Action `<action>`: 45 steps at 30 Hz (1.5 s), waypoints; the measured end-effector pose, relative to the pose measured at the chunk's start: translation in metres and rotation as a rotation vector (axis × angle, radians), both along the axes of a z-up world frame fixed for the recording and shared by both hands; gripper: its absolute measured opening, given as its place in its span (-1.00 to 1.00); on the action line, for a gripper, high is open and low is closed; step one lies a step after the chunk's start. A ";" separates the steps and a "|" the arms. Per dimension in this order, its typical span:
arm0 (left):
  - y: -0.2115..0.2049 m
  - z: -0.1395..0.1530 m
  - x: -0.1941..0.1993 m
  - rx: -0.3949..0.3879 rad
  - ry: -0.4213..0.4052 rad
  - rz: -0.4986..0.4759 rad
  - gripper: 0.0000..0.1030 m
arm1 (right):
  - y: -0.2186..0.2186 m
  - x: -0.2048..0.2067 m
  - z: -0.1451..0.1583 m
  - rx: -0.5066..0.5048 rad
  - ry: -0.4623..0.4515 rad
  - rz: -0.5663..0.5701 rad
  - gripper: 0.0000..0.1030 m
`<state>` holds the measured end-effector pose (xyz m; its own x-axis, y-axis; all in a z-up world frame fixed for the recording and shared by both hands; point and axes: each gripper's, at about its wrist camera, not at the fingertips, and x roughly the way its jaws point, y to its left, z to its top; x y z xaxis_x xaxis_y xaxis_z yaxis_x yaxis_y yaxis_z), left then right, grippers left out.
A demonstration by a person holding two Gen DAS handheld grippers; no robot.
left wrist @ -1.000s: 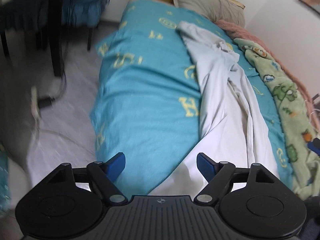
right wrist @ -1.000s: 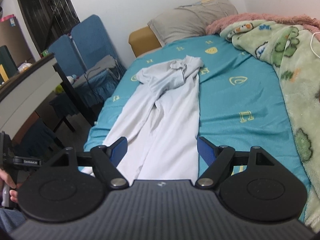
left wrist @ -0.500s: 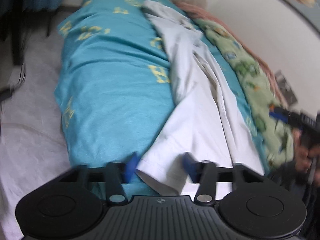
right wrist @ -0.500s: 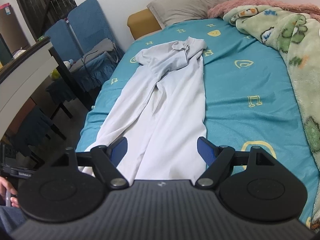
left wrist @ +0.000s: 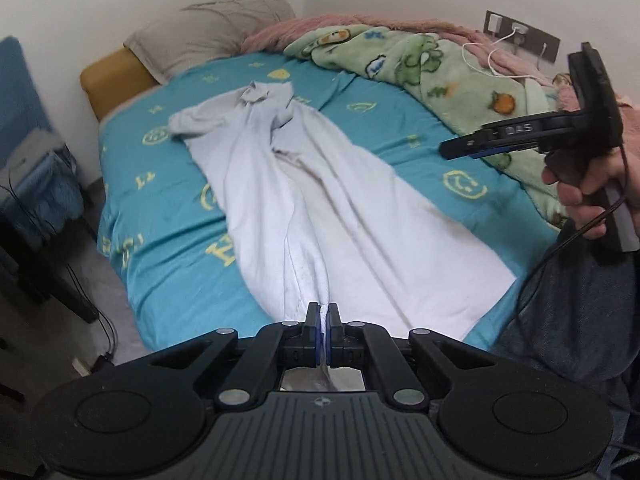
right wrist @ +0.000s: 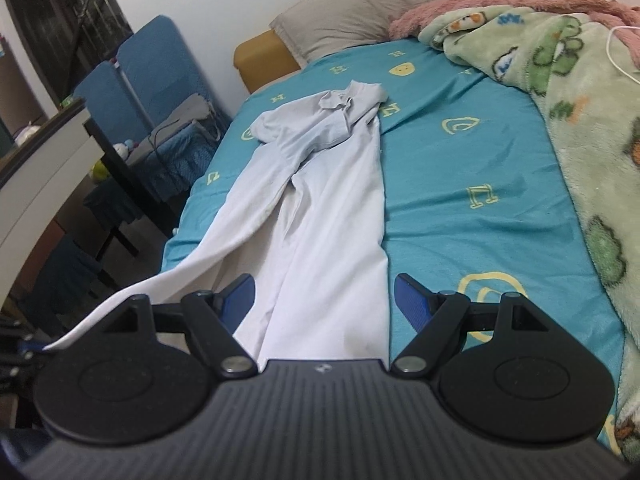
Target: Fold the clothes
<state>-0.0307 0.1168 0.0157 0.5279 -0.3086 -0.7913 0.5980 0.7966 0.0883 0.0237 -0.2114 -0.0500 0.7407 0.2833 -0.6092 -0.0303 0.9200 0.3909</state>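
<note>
Left gripper (left wrist: 324, 312) pinches hem of shirt (left wrist: 320, 200) (apparently collar toward pillow (left wrist: 212, 36)); right gripper (right wrist: 324, 294) fingers spread, empty.

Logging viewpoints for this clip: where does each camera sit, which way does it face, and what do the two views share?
Left wrist: on the left gripper at the bed's foot, facing the headboard; its jaws are shut on the white shirt hem, and the person's right hand shows at right.
Right wrist: on the right gripper, jaws open above the white shirt, facing the pillow.
Shared: shirt, teal bedsheet, pillow, green blanket.
</note>
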 end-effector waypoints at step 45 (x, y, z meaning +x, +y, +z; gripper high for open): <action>-0.097 -0.091 0.086 -0.185 0.017 0.450 0.16 | -0.002 0.184 -0.025 0.479 0.023 0.036 0.36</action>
